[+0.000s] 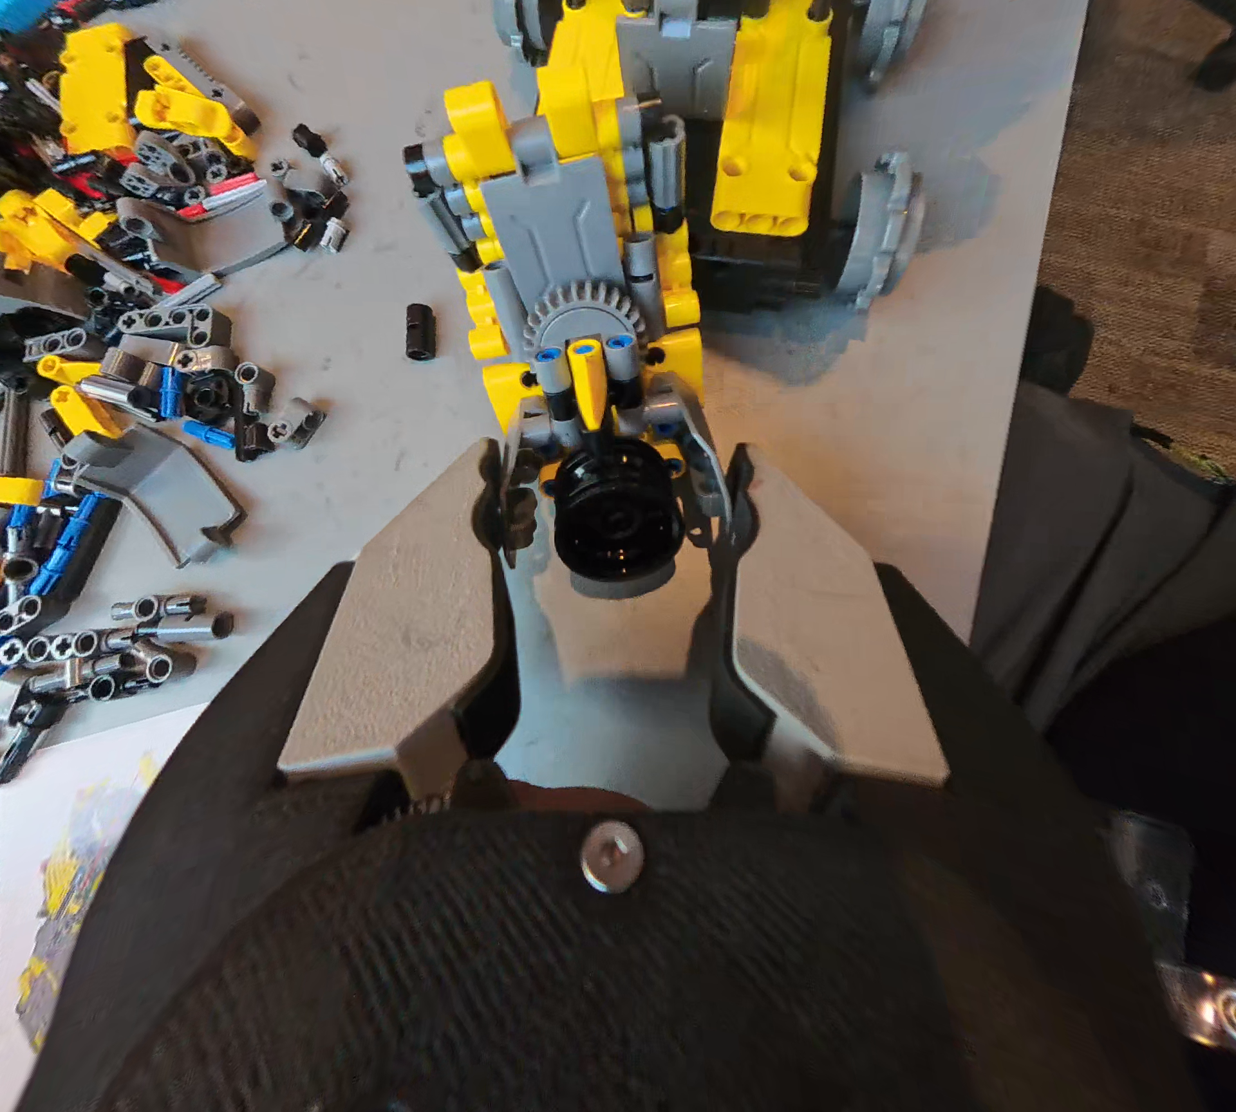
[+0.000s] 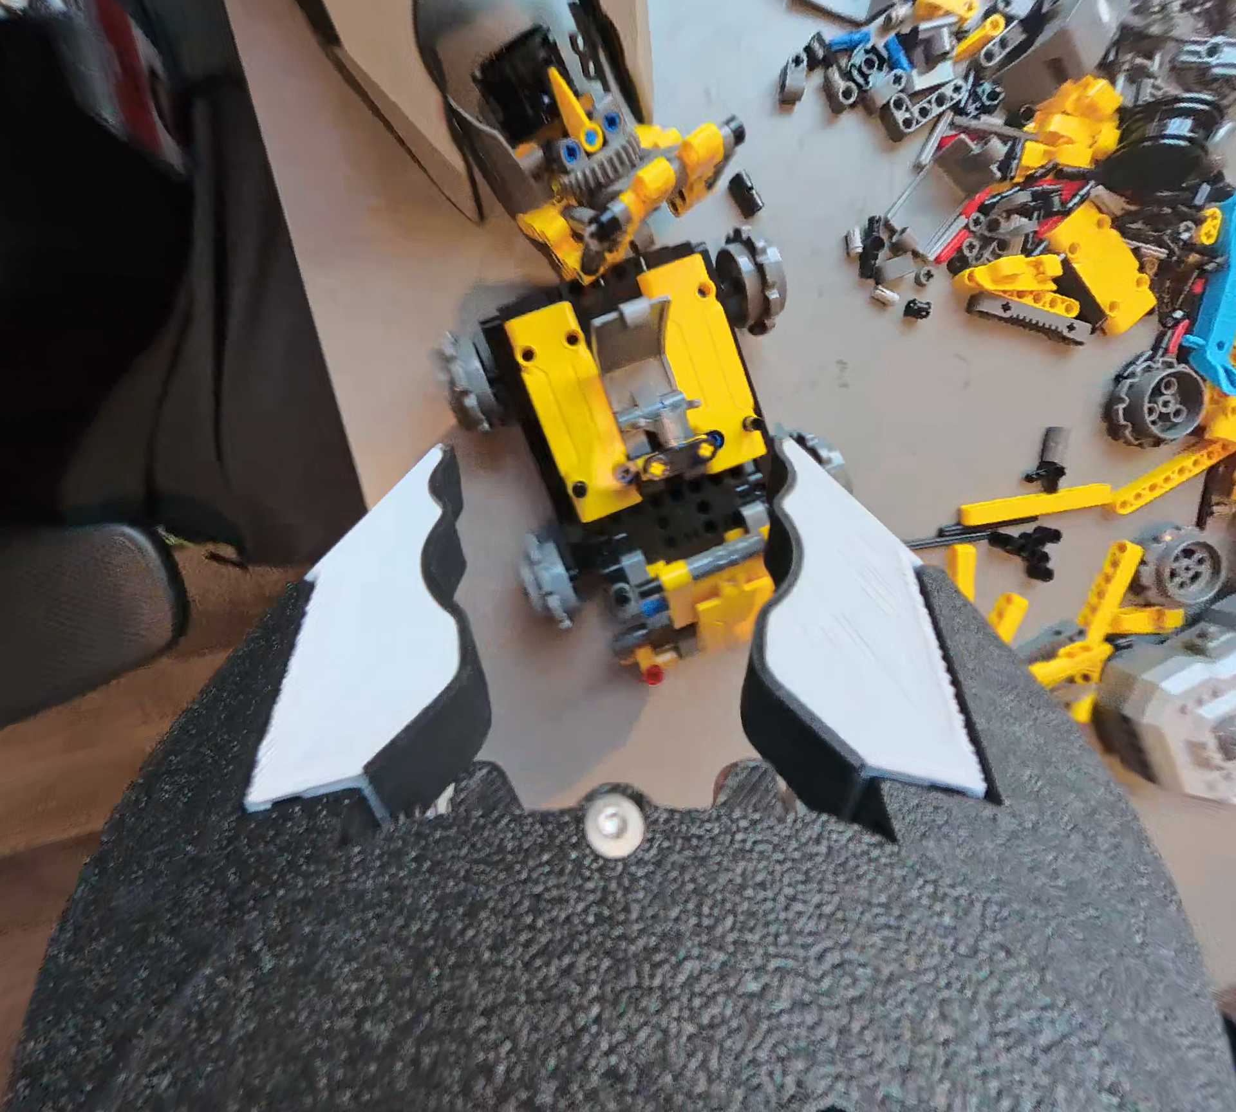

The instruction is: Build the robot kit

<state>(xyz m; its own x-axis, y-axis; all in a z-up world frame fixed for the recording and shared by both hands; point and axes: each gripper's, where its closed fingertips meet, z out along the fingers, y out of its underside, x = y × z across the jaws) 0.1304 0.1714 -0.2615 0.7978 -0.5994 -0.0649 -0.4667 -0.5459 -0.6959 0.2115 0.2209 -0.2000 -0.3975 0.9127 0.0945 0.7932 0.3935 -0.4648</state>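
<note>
A yellow, grey and black brick-built vehicle chassis (image 1: 769, 144) with grey wheel hubs lies on the grey table (image 1: 869, 445). A yellow and grey arm assembly (image 1: 555, 224) with a grey gear reaches from its side toward my left gripper (image 1: 612, 498). That gripper is shut on the assembly's near end, with its fingers pressed against the grey side beams around a black wheel (image 1: 615, 525). The right wrist view shows the chassis (image 2: 629, 398) and the assembly (image 2: 629, 184). My right gripper (image 2: 612, 491) is open above the chassis, a finger on each side.
A large pile of loose yellow, grey, black and blue parts (image 1: 134, 344) covers the table's left; it also shows in the right wrist view (image 2: 1037, 144). A small black connector (image 1: 420, 331) lies alone. A printed booklet (image 1: 87, 846) lies near. The table edge (image 1: 1043, 277) runs beside the chassis. There is about 12 cm between the tips of the two grippers.
</note>
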